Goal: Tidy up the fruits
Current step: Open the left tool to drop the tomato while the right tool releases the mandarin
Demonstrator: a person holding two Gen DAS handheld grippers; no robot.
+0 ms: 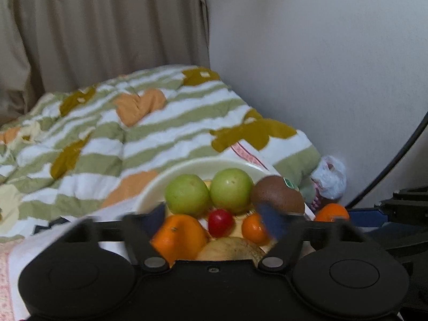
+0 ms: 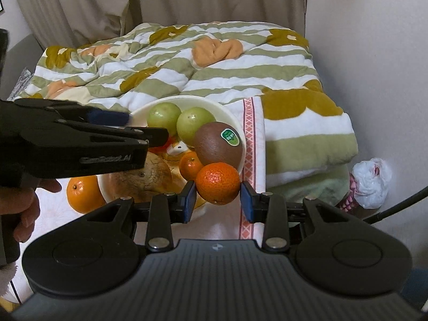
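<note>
Curtains and a pale wall backed a bed under a striped quilt [image 2: 240,67], with a patterned cloth [image 2: 250,139] spread at mid-frame under a cream plate [image 2: 230,113].

In the right wrist view, the right gripper [image 2: 218,200] sat at lower centre with its fingers released; a mandarin [image 2: 218,186] lay between the blue pads [image 2: 190,200], and whether either pad touched it could not be told. That mandarin sat at the plate's near edge, just beside the kiwi [image 2: 218,147]. The left gripper [image 2: 144,128] reached in from the left of the frame over the plate, its fingers spread and grasping nothing.

Risks, as a judgement: the plate was crowded, so closing on the mandarin might nudge the kiwi or a neighbouring fruit off the rim. A round, smooth mandarin could squirt out of flat pads if gripped off-centre. The soft bedding under the cloth could let the plate tip. The two grippers worked close together and might collide.

Counted: two green apples [image 2: 164,117] [image 2: 195,125], one kiwi, one small red fruit [image 1: 220,222], one tan round fruit [image 2: 149,176], one small mandarin [image 2: 190,165] on the plate, one large orange [image 2: 83,194] at lower left off the plate, plus the mandarin between the fingers. A white bag [image 2: 370,182] lay at right by the wall.
</note>
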